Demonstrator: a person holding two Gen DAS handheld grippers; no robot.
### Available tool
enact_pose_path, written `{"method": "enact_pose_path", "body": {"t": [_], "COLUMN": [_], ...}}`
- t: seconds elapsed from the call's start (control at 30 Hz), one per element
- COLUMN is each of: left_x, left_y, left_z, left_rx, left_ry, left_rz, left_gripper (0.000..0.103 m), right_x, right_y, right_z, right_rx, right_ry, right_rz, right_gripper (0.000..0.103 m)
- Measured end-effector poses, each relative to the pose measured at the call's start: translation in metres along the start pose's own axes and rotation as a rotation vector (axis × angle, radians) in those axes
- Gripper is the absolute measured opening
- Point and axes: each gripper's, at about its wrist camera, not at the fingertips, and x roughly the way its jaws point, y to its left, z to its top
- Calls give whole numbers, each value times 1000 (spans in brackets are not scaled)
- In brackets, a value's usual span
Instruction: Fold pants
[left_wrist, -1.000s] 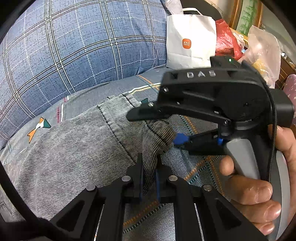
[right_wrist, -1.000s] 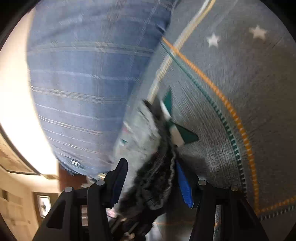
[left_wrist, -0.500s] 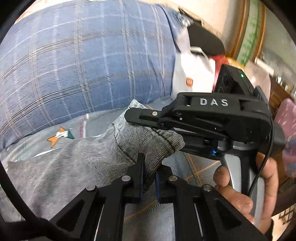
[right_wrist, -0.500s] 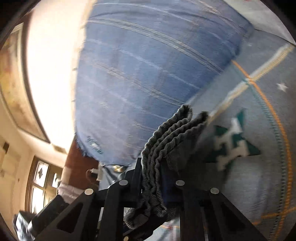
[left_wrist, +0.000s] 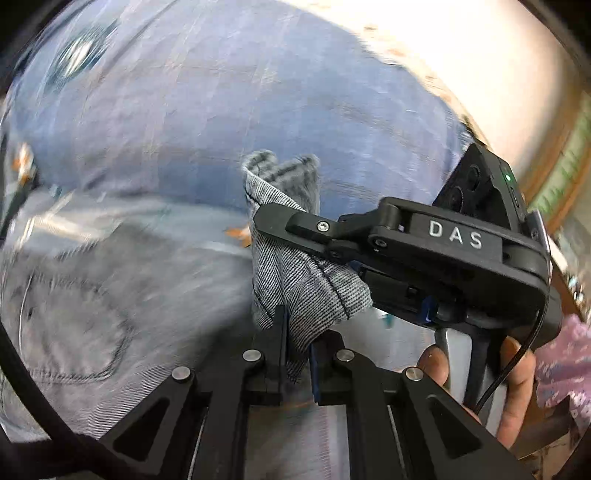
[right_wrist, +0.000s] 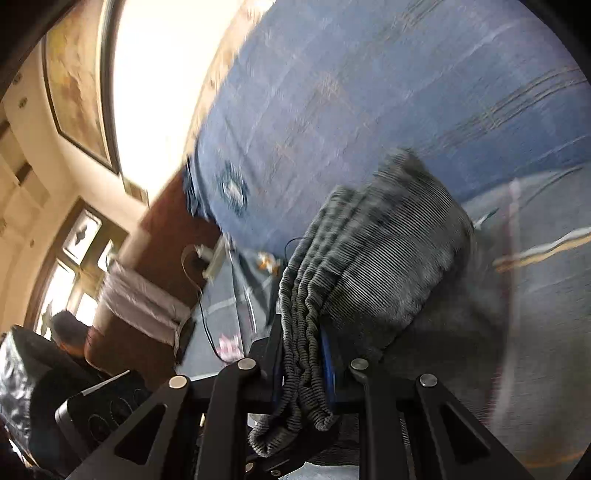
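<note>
A: What are the tools doing?

B: The left gripper (left_wrist: 297, 345) is clamped on a grey hem of the pants (left_wrist: 295, 266). The right gripper (right_wrist: 301, 349) pinches the bunched waistband beside it.

A: What changed?

B: A second ago that cloth lay on the bed; now both grippers have lifted it, so the cameras tilt up. The fold-over looks under way; the rest of the pants lies at the bed's left side.

A: And around them?

B: A grey patterned bed sheet (right_wrist: 535, 295), a blue plaid pillow (left_wrist: 221, 110), a pale wall with a framed picture (right_wrist: 77, 85), a window (right_wrist: 70, 258).
</note>
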Motion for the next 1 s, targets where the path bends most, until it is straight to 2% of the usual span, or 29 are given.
{"method": "enact_pose_path", "body": {"t": [0.1, 0.23, 0.3, 0.43, 0.53, 0.6, 0.7, 0.77, 0.8, 0.83, 0.87, 0.9, 1.0], "left_x": [22, 48, 47, 38, 48, 57, 55, 50, 49, 47, 43, 37, 14], "left_y": [48, 89, 88, 77, 79, 88, 86, 80, 79, 78, 76, 74, 73], "left_z": [-10, -27, -30, -33, -32, -33, -28, -26, -23, -22, -22, -23, -35], "left_rx": [-65, -242, -258, -227, -203, -251, -247, -213, -203, -192, -181, -169, -141], "left_ry": [64, 156, 144, 120, 163, 174, 167, 141, 131, 123, 118, 109, 77], "left_rz": [-17, -44, -33, -53, -32, -46, -54, -17, -7, -7, -9, -2, 17], "left_gripper": [10, 10, 10, 10, 10, 13, 17, 26, 36, 45, 50, 51, 53], "right_x": [55, 112, 119, 117, 112, 118, 121, 115, 110, 103, 96, 88, 66], "right_y": [-6, -36, -49, -46, -36, -40, -59, -59, -57, -53, -50, -47, -46], "right_z": [-11, -32, -42, -39, -39, -42, -43, -40, -38, -37, -37, -37, -41], "right_rx": [5, 73, 88, 87, 56, 51, 156, 175, 170, 165, 163, 164, 178], "right_ry": [53, 145, 165, 156, 159, 181, 192, 197, 191, 172, 153, 129, 92], "right_rz": [-20, -74, -81, -59, -64, -84, -39, -19, -19, -16, -9, 2, 22], "right_gripper": [19, 19, 19, 19, 21, 21, 24, 31, 42, 62, 70, 75, 75]}}
